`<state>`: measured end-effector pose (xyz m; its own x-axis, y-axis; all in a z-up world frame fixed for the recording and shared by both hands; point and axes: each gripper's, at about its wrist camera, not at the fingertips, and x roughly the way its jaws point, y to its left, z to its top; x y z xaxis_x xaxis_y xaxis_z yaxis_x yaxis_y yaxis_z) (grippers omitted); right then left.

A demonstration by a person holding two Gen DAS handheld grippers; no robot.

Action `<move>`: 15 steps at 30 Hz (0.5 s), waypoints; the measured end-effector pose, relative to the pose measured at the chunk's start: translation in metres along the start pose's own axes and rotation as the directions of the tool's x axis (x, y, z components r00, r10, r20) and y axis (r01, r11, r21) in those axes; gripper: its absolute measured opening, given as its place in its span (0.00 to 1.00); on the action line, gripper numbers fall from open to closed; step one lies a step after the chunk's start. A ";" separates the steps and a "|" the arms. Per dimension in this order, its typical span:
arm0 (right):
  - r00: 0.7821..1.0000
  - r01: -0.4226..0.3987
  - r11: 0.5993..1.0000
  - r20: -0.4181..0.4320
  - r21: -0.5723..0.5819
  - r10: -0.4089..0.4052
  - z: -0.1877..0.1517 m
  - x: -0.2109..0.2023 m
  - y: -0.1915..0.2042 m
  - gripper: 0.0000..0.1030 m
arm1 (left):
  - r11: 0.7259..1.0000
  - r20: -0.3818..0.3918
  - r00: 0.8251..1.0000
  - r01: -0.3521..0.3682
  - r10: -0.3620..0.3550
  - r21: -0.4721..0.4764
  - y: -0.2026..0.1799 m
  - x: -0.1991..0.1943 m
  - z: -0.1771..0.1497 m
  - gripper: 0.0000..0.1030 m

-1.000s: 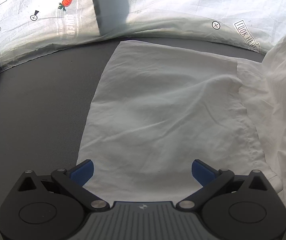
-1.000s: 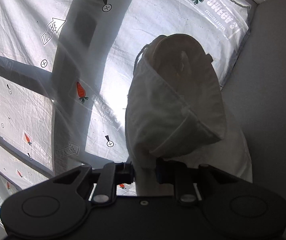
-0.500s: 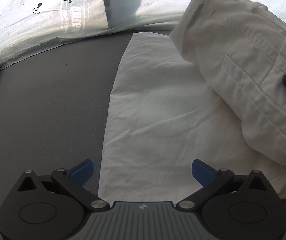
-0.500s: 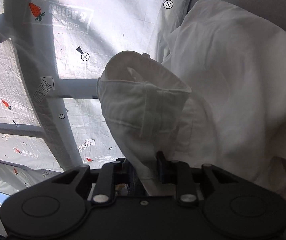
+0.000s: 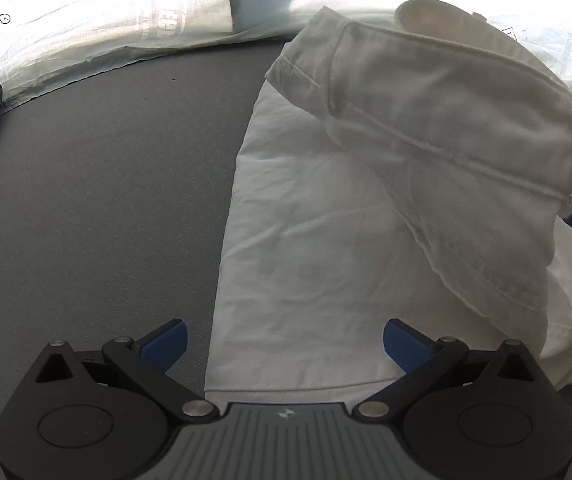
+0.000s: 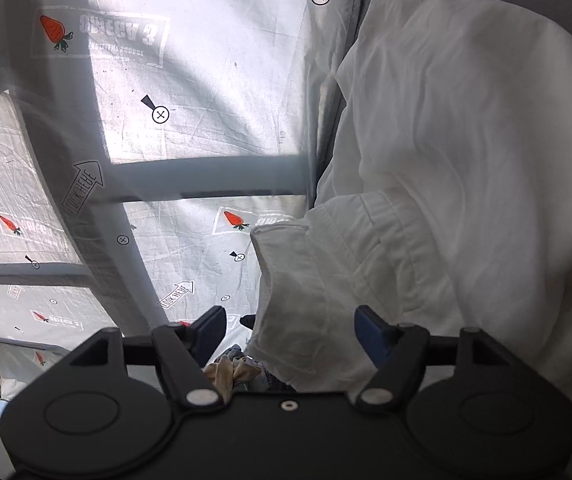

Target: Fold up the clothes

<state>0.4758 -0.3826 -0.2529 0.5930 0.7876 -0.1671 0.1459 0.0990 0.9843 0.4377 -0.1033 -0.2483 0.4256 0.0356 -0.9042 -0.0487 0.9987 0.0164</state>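
Hovering with its jaws wide apart and empty, the left gripper (image 5: 284,340) sat over the near hem of the white trousers (image 5: 325,240) spread on the grey table (image 5: 106,180). The right gripper (image 6: 287,330) was opening, its pads off the waistband (image 6: 297,288) between them. The fold-over looked just laid; next, seemingly, withdrawing clear and flattening it.

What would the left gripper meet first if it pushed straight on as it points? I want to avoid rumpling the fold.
Probably the flat white garment on the grey surface: it lies directly ahead of the open left gripper, before the folded-over part. Depth is uncertain.
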 end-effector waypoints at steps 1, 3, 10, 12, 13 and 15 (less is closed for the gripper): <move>1.000 -0.026 1.000 0.012 -0.002 0.026 -0.001 -0.001 0.000 0.42 | 1.000 0.002 1.000 0.000 0.000 0.004 -0.001 -0.001 -0.001 1.00; 0.996 -0.067 0.996 0.057 -0.055 0.070 -0.005 -0.007 0.006 0.05 | 1.000 0.003 1.000 -0.001 0.001 0.009 -0.002 -0.003 -0.002 1.00; 0.992 0.127 0.991 0.018 -0.040 -0.126 -0.004 0.015 -0.013 0.06 | 1.000 -0.001 1.000 0.010 -0.010 0.003 -0.002 -0.010 -0.009 1.00; 0.979 0.200 0.978 -0.013 -0.053 -0.201 -0.008 0.021 -0.024 0.03 | 1.000 0.004 1.000 0.027 -0.027 0.006 -0.002 -0.015 -0.011 1.00; 0.972 0.231 0.971 -0.024 -0.062 -0.233 -0.010 0.023 -0.031 0.02 | 0.999 0.008 0.999 0.037 -0.037 0.010 -0.002 -0.017 -0.012 1.00; 0.958 0.279 0.958 -0.043 -0.074 -0.282 -0.013 0.026 -0.040 0.00 | 0.998 0.021 0.998 0.061 -0.061 0.014 -0.001 -0.021 -0.016 1.00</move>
<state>0.4747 -0.3582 -0.2960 0.4932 0.7531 -0.4354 0.2464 0.3591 0.9002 0.4145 -0.1052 -0.2356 0.4470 -0.0247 -0.8942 -0.0104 0.9994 -0.0328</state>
